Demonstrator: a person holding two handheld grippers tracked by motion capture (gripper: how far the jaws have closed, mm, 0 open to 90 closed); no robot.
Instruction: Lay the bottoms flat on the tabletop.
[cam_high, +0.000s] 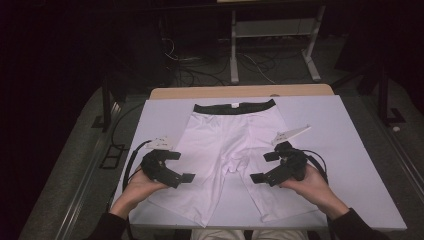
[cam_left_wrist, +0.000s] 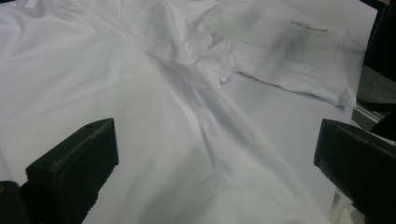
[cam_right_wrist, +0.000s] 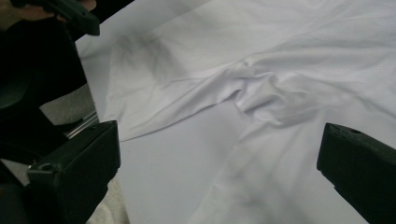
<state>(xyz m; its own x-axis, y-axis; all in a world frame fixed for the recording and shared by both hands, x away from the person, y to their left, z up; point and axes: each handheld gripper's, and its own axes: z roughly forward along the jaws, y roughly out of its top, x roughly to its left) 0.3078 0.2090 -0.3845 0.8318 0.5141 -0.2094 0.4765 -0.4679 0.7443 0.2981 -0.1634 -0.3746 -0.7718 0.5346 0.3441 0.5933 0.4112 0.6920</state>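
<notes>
White shorts (cam_high: 225, 145) with a black waistband (cam_high: 235, 106) lie flat on the pale table (cam_high: 340, 145), waistband at the far side and both legs toward the person. My left gripper (cam_high: 181, 166) hovers open over the outer edge of the left leg. My right gripper (cam_high: 263, 167) stands open over the inner part of the right leg. In the left gripper view the wide-apart jaws (cam_left_wrist: 217, 149) frame the crotch seam and the cloth (cam_left_wrist: 163, 93). The right gripper (cam_right_wrist: 219, 154) likewise frames the wrinkled crotch (cam_right_wrist: 280, 88), with nothing between its jaws.
A wooden strip (cam_high: 240, 91) runs along the table's far edge. Beyond it stand a white metal frame (cam_high: 272, 45) and floor cables (cam_high: 200, 70). The other gripper (cam_right_wrist: 70, 11), held in a hand, appears at the top left of the right gripper view.
</notes>
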